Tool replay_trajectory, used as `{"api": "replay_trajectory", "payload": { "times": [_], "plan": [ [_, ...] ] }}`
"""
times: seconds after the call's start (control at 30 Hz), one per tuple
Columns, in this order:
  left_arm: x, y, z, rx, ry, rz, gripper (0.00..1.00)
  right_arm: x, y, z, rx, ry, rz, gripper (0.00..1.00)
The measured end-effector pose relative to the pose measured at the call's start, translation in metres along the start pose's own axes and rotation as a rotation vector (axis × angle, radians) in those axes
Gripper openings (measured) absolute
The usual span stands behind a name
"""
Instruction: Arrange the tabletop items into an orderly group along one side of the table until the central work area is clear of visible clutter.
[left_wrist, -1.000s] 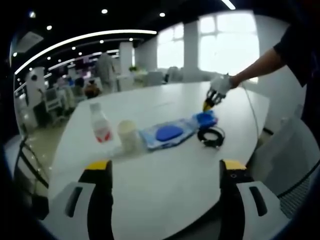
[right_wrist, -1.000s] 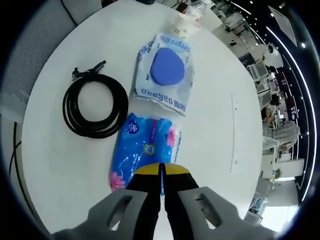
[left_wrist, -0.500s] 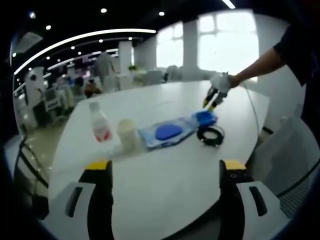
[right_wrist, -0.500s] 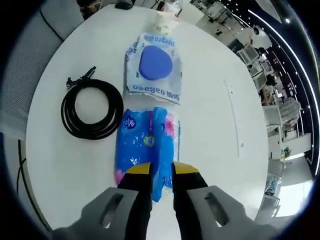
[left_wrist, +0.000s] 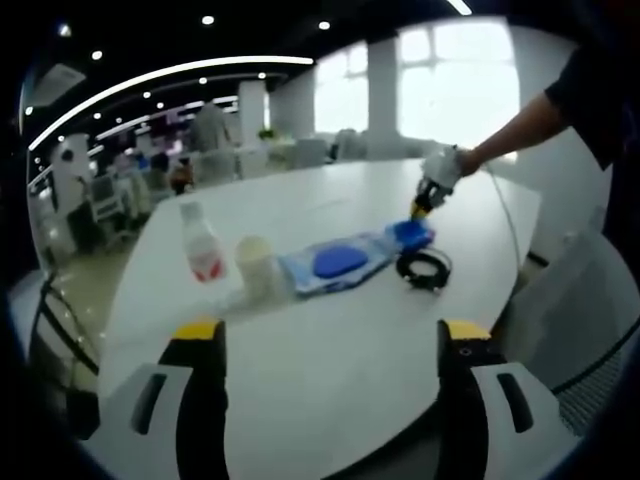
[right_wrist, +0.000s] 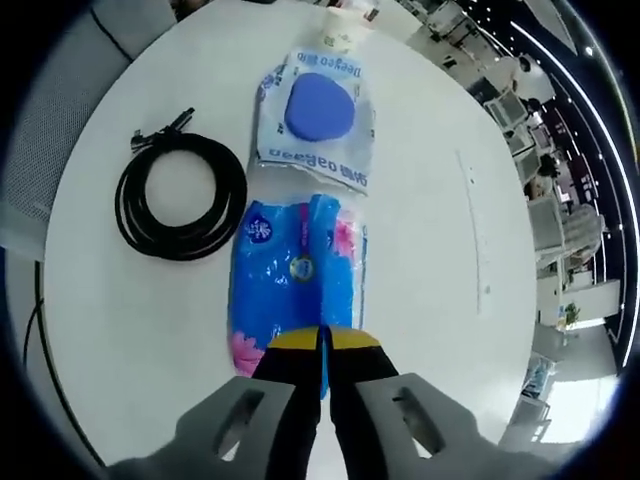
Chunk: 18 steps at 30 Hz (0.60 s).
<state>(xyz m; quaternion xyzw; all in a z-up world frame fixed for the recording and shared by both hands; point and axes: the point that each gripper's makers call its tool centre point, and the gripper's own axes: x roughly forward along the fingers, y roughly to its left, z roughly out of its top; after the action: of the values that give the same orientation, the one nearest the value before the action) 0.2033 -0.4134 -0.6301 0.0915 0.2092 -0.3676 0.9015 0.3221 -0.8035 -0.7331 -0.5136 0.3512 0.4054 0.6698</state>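
Tissues in a blue soft pack (right_wrist: 296, 285) lie on the white table (right_wrist: 430, 250) directly ahead of our right tool (right_wrist: 322, 342), whose yellow-tipped jaws are pinched together on the pack's near edge, so we judge it gripped by a thin fold of wrapper. Just beyond it, nearly touching end to end, lies a flat wipes pouch (right_wrist: 316, 120) with a blue oval lid, and past that a pale cup (right_wrist: 338, 32) at the far edge of the right gripper view. To the left of the tissue pack sits a coiled black cable (right_wrist: 180, 197), close beside it but apart. In the left gripper view we see the same row from the side: a small clear bottle (left_wrist: 203, 253) with a red label, the cup, the pouch, then the tissue pack under the right tool, with the cable coil on the near side. Our left tool (left_wrist: 330, 385) hangs over bare table, jaws spread wide and carrying nothing. To do this step well, we should slide or lift the pack gently, since a pinch on loose film can slip or tear, keep it in line with the pouch, and steer clear of the cable so the coil is not dragged along.
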Motion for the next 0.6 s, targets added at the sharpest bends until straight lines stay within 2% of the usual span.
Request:
{"api": "replay_trajectory", "payload": {
  "times": [0.4,0.6],
  "plan": [
    [-0.0003,-0.0001,0.0008,0.002,-0.004,0.001,0.83,-0.0004,0.0017,-0.0006,0.016,0.006,-0.005,0.01],
    [-0.0008,0.0005,0.0027,0.001,-0.014,0.005,0.84,-0.0045,-0.0021,-0.0029,0.061,0.007,-0.037,0.15]
  ]
}}
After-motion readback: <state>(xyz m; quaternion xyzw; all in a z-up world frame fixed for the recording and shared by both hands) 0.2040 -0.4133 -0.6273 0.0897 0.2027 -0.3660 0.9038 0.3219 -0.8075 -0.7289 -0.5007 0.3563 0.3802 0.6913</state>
